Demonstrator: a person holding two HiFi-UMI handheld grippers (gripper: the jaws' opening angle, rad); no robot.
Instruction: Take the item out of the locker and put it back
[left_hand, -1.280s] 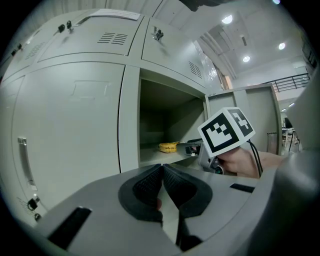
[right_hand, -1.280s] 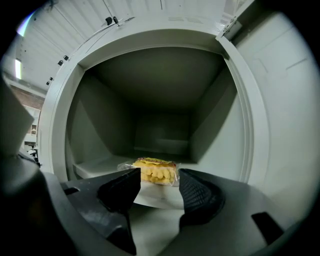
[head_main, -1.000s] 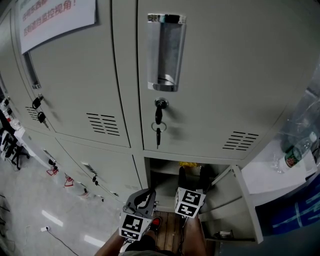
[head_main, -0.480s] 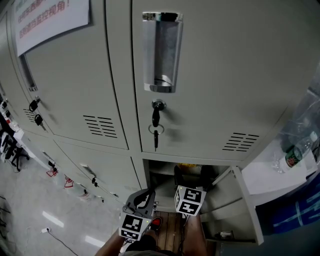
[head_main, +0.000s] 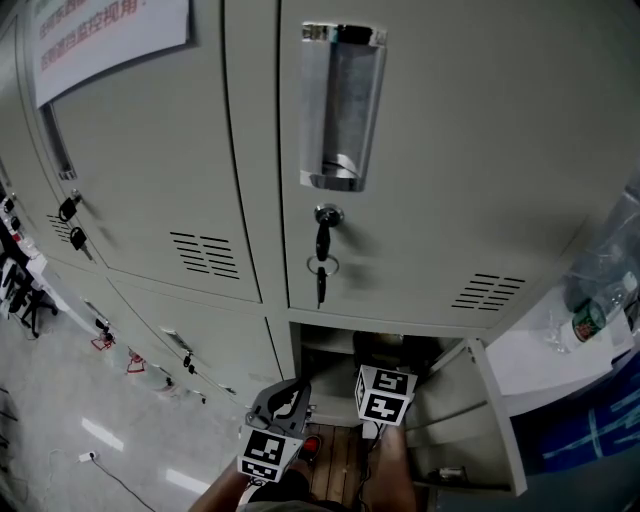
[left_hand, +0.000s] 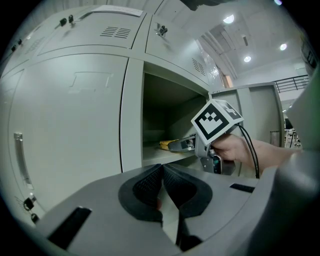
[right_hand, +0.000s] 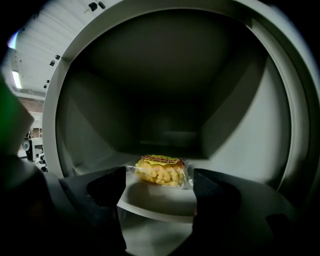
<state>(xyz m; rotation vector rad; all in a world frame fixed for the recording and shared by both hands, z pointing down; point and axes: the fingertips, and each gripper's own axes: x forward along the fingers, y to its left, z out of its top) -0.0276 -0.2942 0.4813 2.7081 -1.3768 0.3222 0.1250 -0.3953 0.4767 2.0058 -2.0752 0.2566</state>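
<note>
Moved: right gripper (right_hand: 159, 186) has just been opening its jaws to their widest. In the head view the yellow edge that showed above its marker cube a second ago is now out of sight.
Locker bank: grey steel lockers (head_main: 450, 150) fill the head view, and nearly all their doors are shut.
Open compartment: one low locker compartment (right_hand: 240, 125) stands open, and its dark interior fills the right gripper view because that gripper reaches into it.
Door: the compartment's door (head_main: 470, 400) is swung out to the right, leaving the opening free for the reach.
Left gripper: left gripper (left_hand: 162, 175) has its jaws closed together with nothing between them. It is parked outside the compartment, beside the right hand, apparently just kept out of the way.
Right gripper: its jaws are spread wide and hold nothing, with the tips flanking the packet. The pads do not appear to press on it.
Snack packet: a clear snack packet (right_hand: 159, 170) of yellow pieces lies flat on the compartment's shelf (right_hand: 160, 200), in the gap at the jaw tips. Jaws this wide suit either a fresh release or lining up a grasp, and I cannot tell which.
Keys: keys (head_main: 322, 255) hang from the lock of the shut door above.
</note>
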